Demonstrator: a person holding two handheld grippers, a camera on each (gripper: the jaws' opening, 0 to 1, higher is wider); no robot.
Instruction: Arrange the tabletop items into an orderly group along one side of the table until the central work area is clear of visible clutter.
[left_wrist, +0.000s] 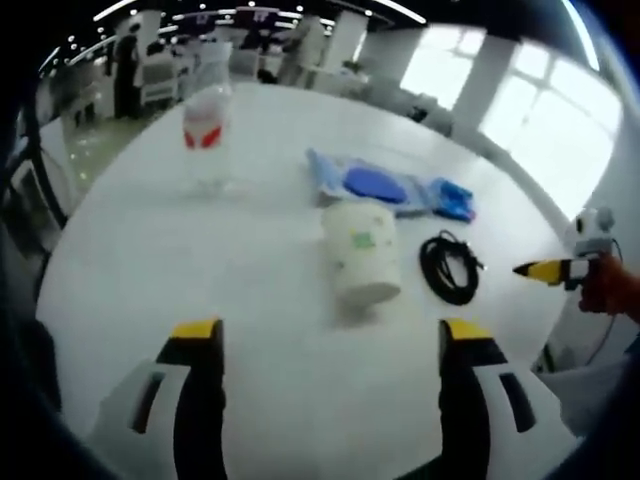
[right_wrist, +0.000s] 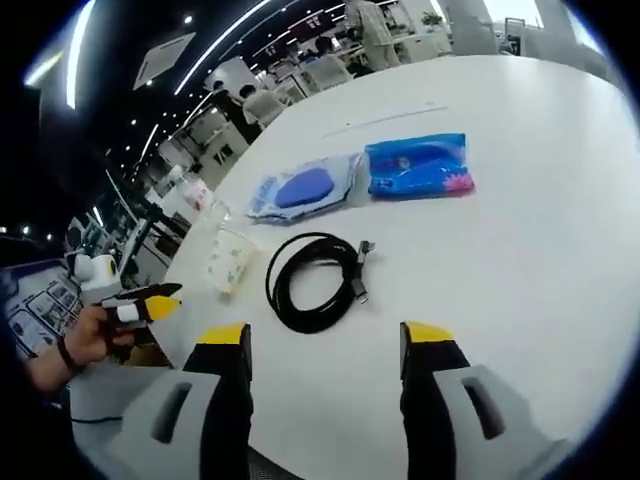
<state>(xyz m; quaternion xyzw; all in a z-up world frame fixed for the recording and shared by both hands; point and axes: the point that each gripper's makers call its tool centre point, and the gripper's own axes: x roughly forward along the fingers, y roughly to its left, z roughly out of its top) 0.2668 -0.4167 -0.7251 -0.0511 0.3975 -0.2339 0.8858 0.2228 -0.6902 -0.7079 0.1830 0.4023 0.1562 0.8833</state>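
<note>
My left gripper stands open over bare white table, nothing between its yellow-tipped jaws. Ahead of it a white cup lies on its side, with a coiled black cable to its right. Beyond them lie a clear packet holding a blue disc and a blue packet. A clear bottle with a red label stands far left. My right gripper is open just short of the cable. In that view the blue packet, clear packet and cup lie beyond.
The right gripper enters the left gripper view at the table's right edge, held by a hand. The left gripper and a hand show at the table's edge. Desks, chairs and people fill the room behind.
</note>
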